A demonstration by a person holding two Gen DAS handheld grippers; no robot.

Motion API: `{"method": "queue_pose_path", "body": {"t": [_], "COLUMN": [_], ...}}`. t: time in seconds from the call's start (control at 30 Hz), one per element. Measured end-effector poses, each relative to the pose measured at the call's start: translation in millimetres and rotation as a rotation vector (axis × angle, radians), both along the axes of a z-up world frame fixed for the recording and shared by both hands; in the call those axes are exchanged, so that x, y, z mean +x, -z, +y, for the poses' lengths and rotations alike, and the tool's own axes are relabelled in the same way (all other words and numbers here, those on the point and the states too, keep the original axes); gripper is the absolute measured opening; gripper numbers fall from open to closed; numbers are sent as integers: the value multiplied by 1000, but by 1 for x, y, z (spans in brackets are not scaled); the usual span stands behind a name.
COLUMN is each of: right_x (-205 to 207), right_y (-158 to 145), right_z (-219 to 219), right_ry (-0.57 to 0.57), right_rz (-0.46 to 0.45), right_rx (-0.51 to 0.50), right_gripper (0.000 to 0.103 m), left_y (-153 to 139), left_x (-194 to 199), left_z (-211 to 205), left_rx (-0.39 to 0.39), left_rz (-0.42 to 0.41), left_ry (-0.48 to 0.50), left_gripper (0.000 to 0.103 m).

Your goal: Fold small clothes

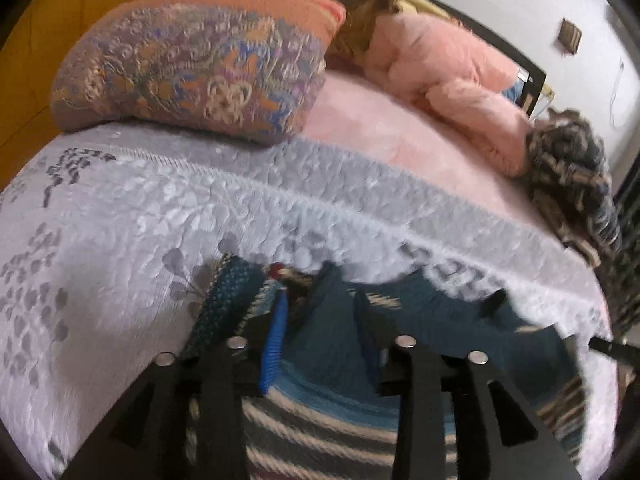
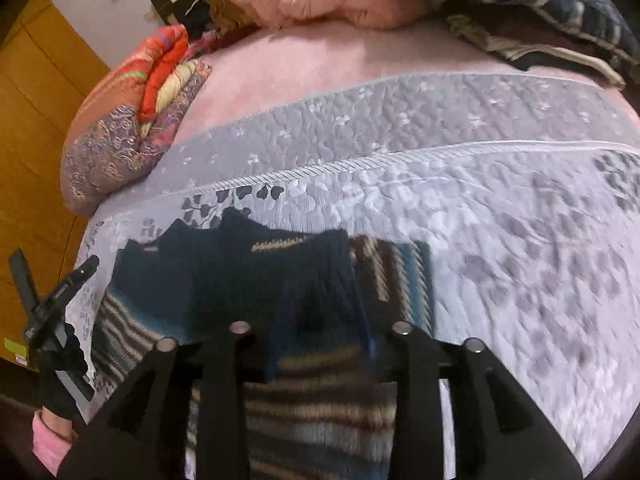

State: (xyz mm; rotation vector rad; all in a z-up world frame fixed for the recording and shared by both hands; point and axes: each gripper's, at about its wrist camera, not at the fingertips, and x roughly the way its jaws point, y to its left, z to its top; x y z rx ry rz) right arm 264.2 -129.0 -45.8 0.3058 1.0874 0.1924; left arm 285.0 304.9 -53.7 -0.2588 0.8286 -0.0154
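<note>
— Where's the striped sweater (image 2: pixel 320 376)?
— On the lilac bedspread (image 2: pixel 500 240), under both tools (frames are blurred).
— The fingers?
— Left gripper (image 1: pixel 320 316) spread over the knit; right gripper (image 2: pixel 320 316) spread too, gripping nothing I can make out.

Small knit sweater (image 2: pixel 256 280), dark blue top, striped blue, cream and brown below; lying rumpled near the bedspread's (image 2: pixel 500 240) front edge.

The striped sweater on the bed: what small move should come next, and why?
Probably close both grippers on the striped sweater and draw it flat. The left gripper and right gripper stand open over bunched knit on the grey quilt, so no fold line is ready yet.
</note>
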Motion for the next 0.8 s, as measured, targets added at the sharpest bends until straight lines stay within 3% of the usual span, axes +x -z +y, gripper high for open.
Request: {"method": "queue_pose_path", "body": {"t": [0.1, 0.23, 0.53, 0.63, 0.73, 0.77, 0.8], "right_x": [-33, -72, -118, -116, -116, -116, -116], "right_y": [-12, -3, 42, 59, 70, 70, 70], "right_z": [-2, -6, -14, -14, -13, -12, -12], "right_ry": [-18, -45, -109, -112, -124, -132, -133], "right_rz": [-9, 39, 131, 168, 190, 186, 182], "right_rx": [-28, -50, -11, 15, 47, 40, 41], "right_gripper": [49, 53, 53, 38, 23, 13, 12], "left_y": [-22, -30, 24, 40, 49, 52, 54], "left_x": [-18, -47, -84, -85, -84, -85, -85], "left_z": [-28, -66, -98, -101, -104, -107, -109], "left_rx": [9, 5, 16, 51, 36, 38, 47], "left_rz": [8, 57, 200, 207, 208, 203, 196], "left_ry": [56, 121, 245, 249, 255, 257, 259], "left_gripper": [43, 54, 57, 57, 57, 57, 57]}}
